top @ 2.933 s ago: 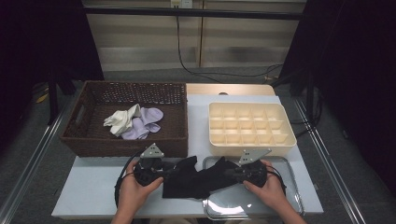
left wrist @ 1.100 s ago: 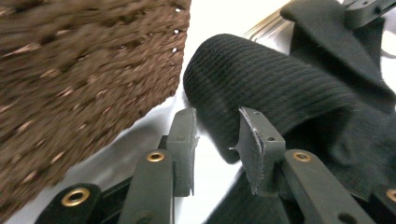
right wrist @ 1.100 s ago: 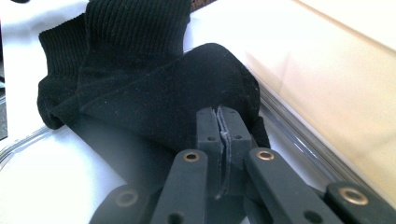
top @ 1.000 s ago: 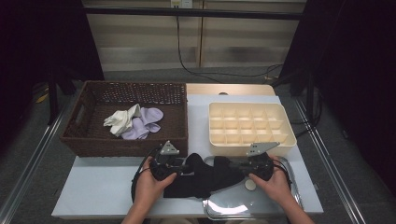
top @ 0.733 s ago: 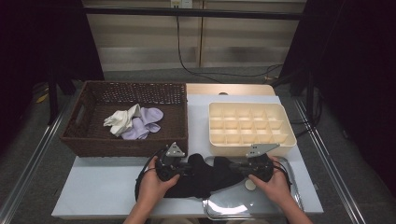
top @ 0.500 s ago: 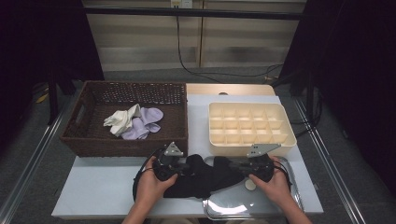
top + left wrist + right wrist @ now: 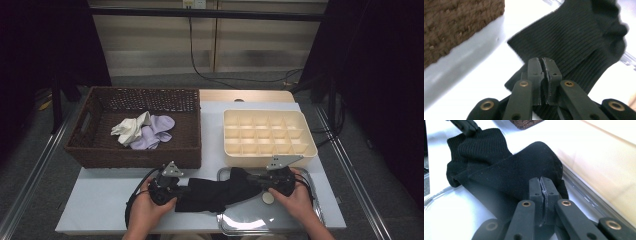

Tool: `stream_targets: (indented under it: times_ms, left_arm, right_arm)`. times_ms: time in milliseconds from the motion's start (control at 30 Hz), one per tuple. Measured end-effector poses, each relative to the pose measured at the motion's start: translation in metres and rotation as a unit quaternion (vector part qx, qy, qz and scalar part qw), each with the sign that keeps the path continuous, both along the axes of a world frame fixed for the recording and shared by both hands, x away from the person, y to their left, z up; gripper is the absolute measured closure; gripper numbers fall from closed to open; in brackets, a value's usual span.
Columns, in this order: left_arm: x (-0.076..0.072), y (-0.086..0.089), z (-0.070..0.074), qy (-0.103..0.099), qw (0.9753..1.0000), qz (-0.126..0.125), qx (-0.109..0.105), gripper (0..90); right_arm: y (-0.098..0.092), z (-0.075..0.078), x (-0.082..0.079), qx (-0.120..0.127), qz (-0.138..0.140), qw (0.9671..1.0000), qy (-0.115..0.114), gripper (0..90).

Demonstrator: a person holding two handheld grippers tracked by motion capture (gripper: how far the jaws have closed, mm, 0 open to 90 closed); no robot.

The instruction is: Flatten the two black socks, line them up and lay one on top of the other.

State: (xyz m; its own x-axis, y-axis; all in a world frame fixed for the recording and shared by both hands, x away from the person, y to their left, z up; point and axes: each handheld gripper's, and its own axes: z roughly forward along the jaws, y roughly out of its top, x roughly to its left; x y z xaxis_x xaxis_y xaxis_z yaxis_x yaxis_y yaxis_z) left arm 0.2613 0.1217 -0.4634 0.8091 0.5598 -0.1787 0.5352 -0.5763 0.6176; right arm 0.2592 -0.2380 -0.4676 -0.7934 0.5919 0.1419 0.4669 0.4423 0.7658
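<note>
A black sock (image 7: 215,192) lies stretched along the table's front edge, with its right end on a shiny tray (image 7: 295,220). My left gripper (image 7: 181,192) is shut on the ribbed cuff end, and in the left gripper view the jaws of the left gripper (image 7: 544,60) pinch the ribbed fabric of the black sock (image 7: 579,40). My right gripper (image 7: 256,183) is shut on the other end. In the right gripper view the right gripper (image 7: 541,179) clamps the smooth rounded end of the sock (image 7: 506,170), which lies folded over itself.
A dark wicker basket (image 7: 90,150) at back left holds a white sock (image 7: 131,128) and a lavender sock (image 7: 156,131). A cream compartment box (image 7: 267,132) stands at back right, just beyond the tray. A small round disc (image 7: 268,198) rests on the tray.
Over the last seconds both grippers shifted right and away from me with the sock. In the last half second the left gripper came back left and nearer. Both stay shut.
</note>
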Motion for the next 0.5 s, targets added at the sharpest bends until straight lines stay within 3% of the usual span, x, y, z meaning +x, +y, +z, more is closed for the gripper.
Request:
stream_targets:
  times_ms: [33, 100, 133, 233, 267, 400, 433, 500]
  left_arm:
    - [-0.0003, 0.0004, 0.0002, -0.007, 1.0, 0.002, 0.003, 83.9]
    - [-0.0004, 0.0026, 0.0014, -0.026, 0.9993, 0.019, 0.02, 71.7]
    - [-0.0004, 0.0035, 0.0005, -0.028, 0.9992, 0.02, 0.017, 64.1]
    - [-0.0008, 0.0061, -0.0014, -0.032, 0.9988, 0.033, 0.017, 56.6]
    - [0.0003, 0.0071, -0.0021, -0.024, 0.999, 0.035, 0.015, 53.7]
    - [0.0019, 0.0099, -0.005, 0.007, 0.999, 0.043, -0.003, 57.0]
    - [0.0023, 0.0098, -0.0052, 0.024, 0.9991, 0.032, -0.013, 65.1]
    - [0.0015, 0.0073, -0.0056, 0.028, 0.999, 0.029, -0.018, 75.7]
  right_arm:
    - [0.0005, -0.0009, -0.0004, 0.001, 0.001, 1.0, 0.001, 88.0]
    - [0.0017, -0.0027, -0.0005, -0.003, 0.002, 1.0, 0.003, 87.9]
    - [0.0021, -0.0038, 0.0003, -0.004, 0.005, 1.0, 0.003, 87.9]
    - [0.003, -0.0038, 0.0013, -0.002, 0.008, 1.0, 0.005, 87.9]
    - [0.0033, -0.0037, 0.0014, -0.003, 0.009, 0.9999, 0.004, 87.9]
    - [0.0041, -0.0048, 0.0007, -0.004, 0.009, 0.9999, 0.004, 87.9]
    - [0.0043, -0.0052, 0.0007, -0.004, 0.009, 0.9999, 0.004, 87.9]
    - [0.0048, -0.006, 0.001, -0.004, 0.01, 0.9999, 0.005, 87.9]
